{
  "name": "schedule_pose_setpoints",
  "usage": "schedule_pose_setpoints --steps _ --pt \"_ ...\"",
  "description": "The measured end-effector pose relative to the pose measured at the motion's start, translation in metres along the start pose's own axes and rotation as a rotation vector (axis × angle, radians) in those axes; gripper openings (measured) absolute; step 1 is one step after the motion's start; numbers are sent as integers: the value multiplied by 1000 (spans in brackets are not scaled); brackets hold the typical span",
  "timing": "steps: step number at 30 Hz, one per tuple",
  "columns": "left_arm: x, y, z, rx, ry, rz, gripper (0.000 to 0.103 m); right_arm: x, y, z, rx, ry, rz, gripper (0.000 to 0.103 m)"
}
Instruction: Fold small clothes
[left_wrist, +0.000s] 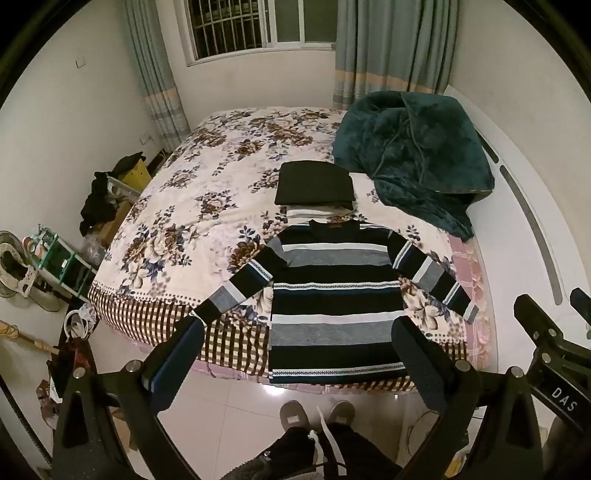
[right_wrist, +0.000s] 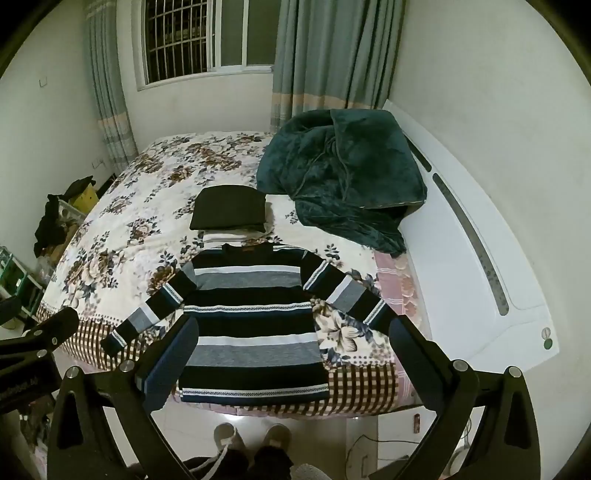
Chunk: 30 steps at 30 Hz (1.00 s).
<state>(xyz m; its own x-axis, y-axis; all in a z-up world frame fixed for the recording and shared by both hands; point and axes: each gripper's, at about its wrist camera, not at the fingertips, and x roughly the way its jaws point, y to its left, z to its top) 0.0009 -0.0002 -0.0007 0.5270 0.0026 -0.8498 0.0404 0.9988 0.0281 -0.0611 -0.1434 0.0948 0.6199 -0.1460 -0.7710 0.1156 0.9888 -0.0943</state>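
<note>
The striped sweater (left_wrist: 334, 299) lies flat in the lower middle of both frames, near the front edge of the bed (left_wrist: 207, 177), with its hem reaching that edge. Its 2 sleeves angle out and down to the lower left and lower right, so it looks laid out ready for folding, with no fold yet made. Just above its collar, toward the centre of the frame, sits a folded dark garment (left_wrist: 314, 184) on top of a pale one (left_wrist: 321, 213); this is probably the pile of finished pieces, kept close so the next item can go on top. A rumpled green blanket (left_wrist: 413, 155) fills the upper right of the bed, well apart from the sweater.

The left gripper (left_wrist: 295, 365) hangs above the lower part of the sweater with its fingers (left_wrist: 177, 369) spread wide and nothing between them. The right gripper (right_wrist: 295, 365) is held the same way, spread and empty. Both sit back from the cloth, over the floor and the person's slippers (left_wrist: 317, 413), which suggests the person is about to reach for the sleeves
</note>
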Motion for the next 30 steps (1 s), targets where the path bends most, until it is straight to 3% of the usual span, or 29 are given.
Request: schedule_pose_setpoints --steps 30 --pt "-2 14 3 -5 -10 -4 103 0 14 6 -13 -7 7 103"
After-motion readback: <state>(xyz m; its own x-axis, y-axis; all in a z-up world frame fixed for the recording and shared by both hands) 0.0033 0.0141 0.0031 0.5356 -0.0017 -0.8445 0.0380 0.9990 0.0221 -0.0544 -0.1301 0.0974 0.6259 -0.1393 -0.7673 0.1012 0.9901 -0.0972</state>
